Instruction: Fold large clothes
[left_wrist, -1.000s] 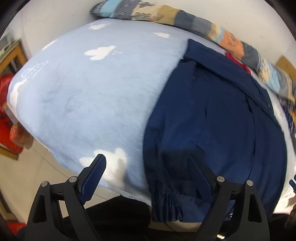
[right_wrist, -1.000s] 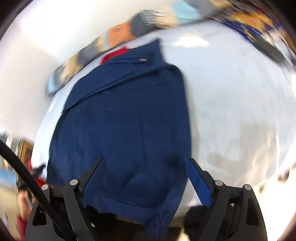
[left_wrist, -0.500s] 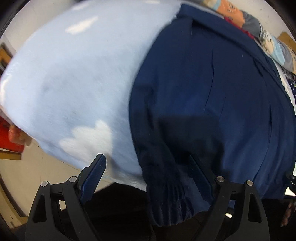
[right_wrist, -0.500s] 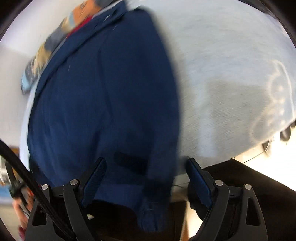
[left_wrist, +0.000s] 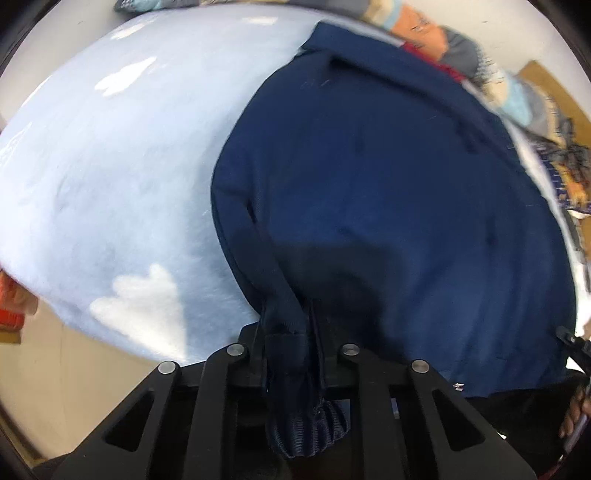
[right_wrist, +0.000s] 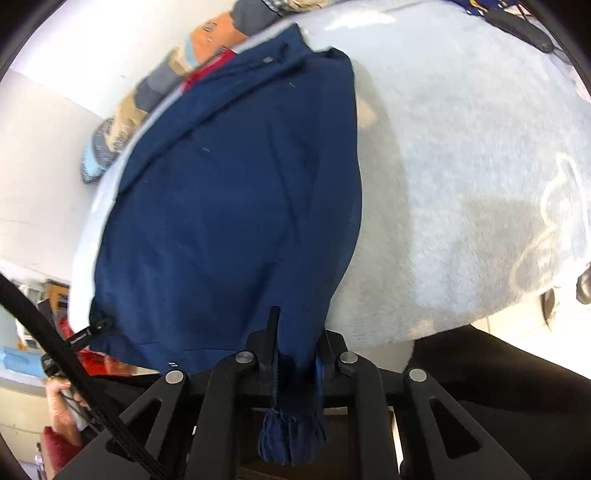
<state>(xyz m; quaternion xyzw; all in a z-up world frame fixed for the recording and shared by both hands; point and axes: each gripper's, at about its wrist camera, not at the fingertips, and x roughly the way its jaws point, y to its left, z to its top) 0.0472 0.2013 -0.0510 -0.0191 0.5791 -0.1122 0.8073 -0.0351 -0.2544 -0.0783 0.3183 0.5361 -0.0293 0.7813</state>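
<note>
Pale blue cloud-print blanket (left_wrist: 110, 192) covers bed. Navy jacket (left_wrist: 388, 192) spread flat on it, collar far, red lining barely visible. Left gripper (left_wrist: 291, 343) clamped on one cuff; right gripper (right_wrist: 295, 354) pinching other cuff. Fingertips hidden by fabric.

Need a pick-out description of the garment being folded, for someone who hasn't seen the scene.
Start at the pale blue blanket with white clouds covering the bed. The navy jacket lies flat on it, near corners clamped by left tongs and right tongs. It is the only plain dark piece; the neighbouring patterned quilt is multicoloured.
</note>
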